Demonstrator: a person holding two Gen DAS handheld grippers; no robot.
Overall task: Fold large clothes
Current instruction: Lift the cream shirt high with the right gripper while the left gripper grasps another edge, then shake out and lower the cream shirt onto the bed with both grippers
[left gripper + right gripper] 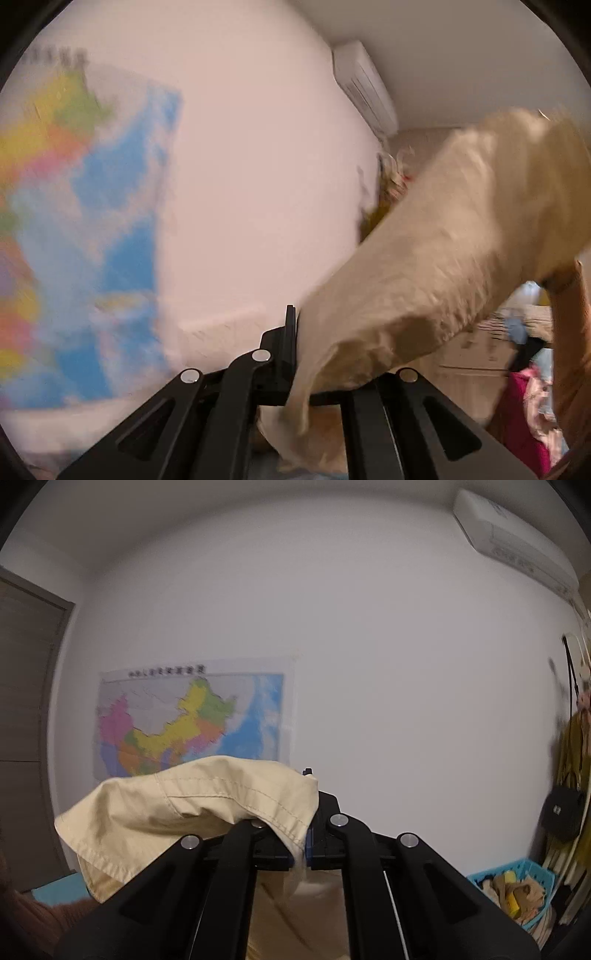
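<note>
A large beige garment (436, 266) is held up in the air, facing a white wall. My left gripper (297, 354) is shut on one edge of it; the cloth stretches up and to the right and hides the right finger. In the right wrist view my right gripper (308, 834) is shut on another hemmed edge of the beige garment (192, 805), which drapes left over the left finger and hangs below the jaws. The left wrist view is blurred.
A coloured wall map (192, 720) hangs on the white wall, with an air conditioner (513, 535) high at right. A blue basket (517, 886) with items and a black bag (561, 812) stand at the right. A pile of clothes (532, 398) lies at lower right.
</note>
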